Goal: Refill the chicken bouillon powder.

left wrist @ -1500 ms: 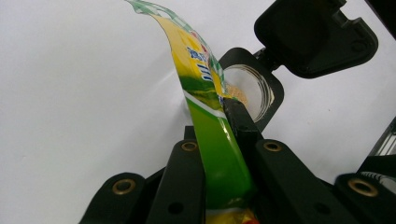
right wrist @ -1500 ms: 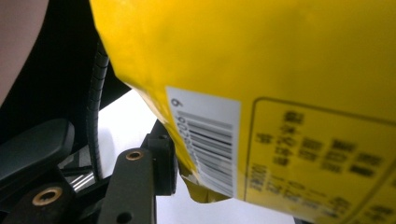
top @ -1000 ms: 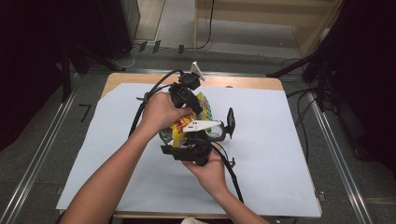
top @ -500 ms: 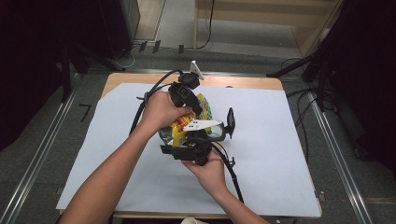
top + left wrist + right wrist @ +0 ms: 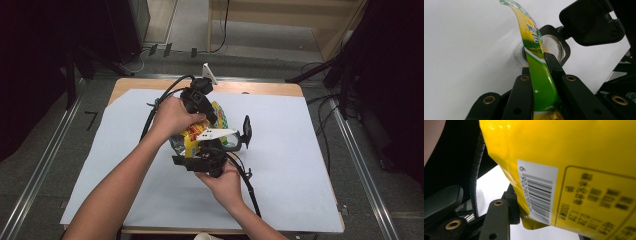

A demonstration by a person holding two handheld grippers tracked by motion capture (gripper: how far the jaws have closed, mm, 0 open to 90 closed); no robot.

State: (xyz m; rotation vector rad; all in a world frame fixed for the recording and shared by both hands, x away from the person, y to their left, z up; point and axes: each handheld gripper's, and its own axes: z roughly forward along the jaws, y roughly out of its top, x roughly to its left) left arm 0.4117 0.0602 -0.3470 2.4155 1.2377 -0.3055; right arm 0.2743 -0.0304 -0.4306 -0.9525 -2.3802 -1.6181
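A yellow and green snack bag (image 5: 196,134) is held up over the middle of the paper-covered table (image 5: 300,150) between both hands. My left gripper (image 5: 211,119) comes in from the far side and is shut on the bag's flat green edge (image 5: 539,75), which stands upright between its jaws. My right gripper (image 5: 206,145) reaches up from the near side. The bag's yellow back with a barcode (image 5: 539,195) fills the space between its jaws, and its left pad (image 5: 514,202) presses on the bag. A clear round container (image 5: 554,47) in a black frame lies just beyond the bag.
White paper covers the wooden table top (image 5: 260,89). A black flat paddle (image 5: 246,131) sticks up right of the bag. Black cables (image 5: 165,97) trail from the grippers toward the far left. Metal rails (image 5: 360,165) run along both sides of the table.
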